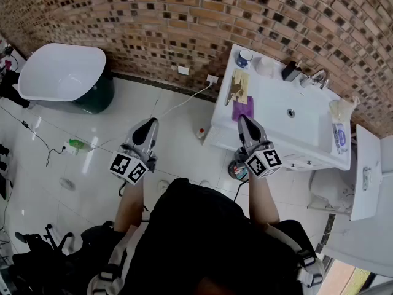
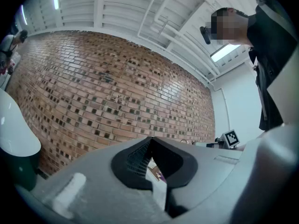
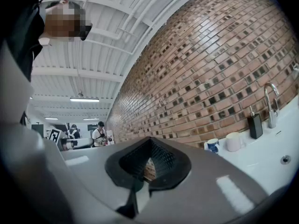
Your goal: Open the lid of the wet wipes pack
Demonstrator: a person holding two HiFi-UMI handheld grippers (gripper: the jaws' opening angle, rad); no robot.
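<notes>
step: approach, lid untouched; your left gripper (image 1: 150, 124) and right gripper (image 1: 244, 121) have jaws together, empty | wet wipes pack (image 1: 339, 136), apparently, lies at the counter (image 1: 270, 100) right end, well apart | next: reach it; part jaws at lid

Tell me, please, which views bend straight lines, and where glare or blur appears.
Head view: sharp and evenly lit; the brown brick wall bows, and the glossy white floor tiles show soft glare. Left gripper view: strong fisheye curving, dark corners. Right gripper view: same curving; the ceiling strip light glares.
</notes>
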